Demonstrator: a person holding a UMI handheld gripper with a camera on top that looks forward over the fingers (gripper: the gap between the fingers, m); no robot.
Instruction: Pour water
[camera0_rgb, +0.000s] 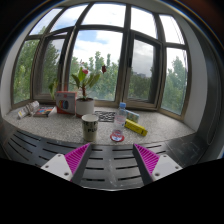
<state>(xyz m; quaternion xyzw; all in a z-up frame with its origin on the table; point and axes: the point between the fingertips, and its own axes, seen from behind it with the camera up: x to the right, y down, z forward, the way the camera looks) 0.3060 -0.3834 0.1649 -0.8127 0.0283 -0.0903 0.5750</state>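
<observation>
A clear water bottle (119, 121) with a pale cap and pink base stands upright on the stone windowsill (60, 130). A patterned cup (90, 127) stands just left of it, a small gap between them. My gripper (112, 159) is open and empty, its magenta pads (77, 157) spread wide apart. Bottle and cup both stand beyond the fingertips, roughly centred between them. The fingers hover over a slatted metal surface (112, 165) in front of the sill.
A white pot with a green plant (85, 103) and a red-lidded container (66, 101) stand behind the cup. A yellow object (135, 126) lies right of the bottle. Small items (36, 110) lie at the left. Bay windows (100, 55) close the back.
</observation>
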